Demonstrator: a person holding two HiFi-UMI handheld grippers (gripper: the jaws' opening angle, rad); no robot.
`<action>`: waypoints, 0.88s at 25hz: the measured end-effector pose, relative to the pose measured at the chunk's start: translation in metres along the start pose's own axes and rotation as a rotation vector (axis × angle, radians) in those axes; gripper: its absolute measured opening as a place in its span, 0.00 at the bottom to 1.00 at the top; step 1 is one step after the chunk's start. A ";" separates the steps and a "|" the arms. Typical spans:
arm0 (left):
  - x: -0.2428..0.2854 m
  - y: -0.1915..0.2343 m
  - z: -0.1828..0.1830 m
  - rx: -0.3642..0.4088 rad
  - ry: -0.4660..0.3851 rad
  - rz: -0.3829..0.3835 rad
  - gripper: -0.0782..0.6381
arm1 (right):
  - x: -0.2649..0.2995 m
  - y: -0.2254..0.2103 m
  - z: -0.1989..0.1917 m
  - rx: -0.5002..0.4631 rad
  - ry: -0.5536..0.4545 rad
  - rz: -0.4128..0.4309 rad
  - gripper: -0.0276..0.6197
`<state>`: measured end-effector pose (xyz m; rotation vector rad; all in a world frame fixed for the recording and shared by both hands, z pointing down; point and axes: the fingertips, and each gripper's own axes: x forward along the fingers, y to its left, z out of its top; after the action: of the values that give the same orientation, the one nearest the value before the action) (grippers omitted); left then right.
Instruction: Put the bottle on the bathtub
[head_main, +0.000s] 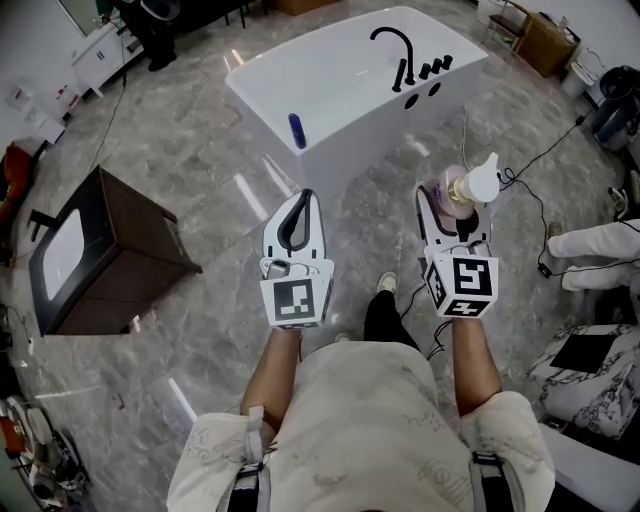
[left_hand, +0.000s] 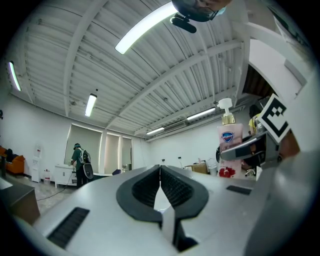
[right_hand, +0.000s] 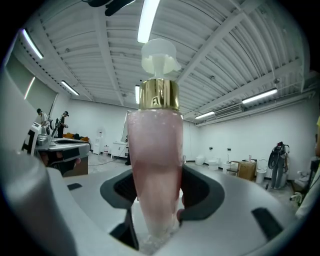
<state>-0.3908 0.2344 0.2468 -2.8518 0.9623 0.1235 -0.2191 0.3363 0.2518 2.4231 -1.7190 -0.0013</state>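
Note:
My right gripper (head_main: 447, 203) is shut on a pink pump bottle (right_hand: 155, 170) with a gold collar and white pump head; the bottle (head_main: 468, 187) stands upright between the jaws, held near its base. The same bottle (left_hand: 229, 145) shows at the right of the left gripper view. My left gripper (head_main: 297, 218) is shut with nothing between its jaws, which meet at the tips (left_hand: 160, 172). The white bathtub (head_main: 330, 95) lies ahead on the floor, with a black faucet (head_main: 395, 50) on its far right rim. Both grippers hang short of the tub's near side.
A small blue item (head_main: 297, 130) rests on the tub's near rim. A dark brown cabinet (head_main: 105, 250) stands at the left. Cables (head_main: 545, 160) trail over the marble floor at right, near a white object (head_main: 600, 245). People stand far off (left_hand: 80, 160).

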 end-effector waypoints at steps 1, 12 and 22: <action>0.009 -0.002 -0.003 0.003 0.007 0.004 0.11 | 0.007 -0.007 -0.002 0.010 0.004 0.006 0.37; 0.136 -0.037 -0.038 0.011 0.073 0.004 0.11 | 0.104 -0.099 -0.033 0.077 0.054 0.030 0.37; 0.249 -0.078 -0.047 0.016 0.106 0.032 0.12 | 0.168 -0.193 -0.053 0.090 0.074 0.036 0.37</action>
<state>-0.1445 0.1404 0.2716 -2.8539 1.0238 -0.0327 0.0229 0.2482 0.2934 2.4212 -1.7655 0.1713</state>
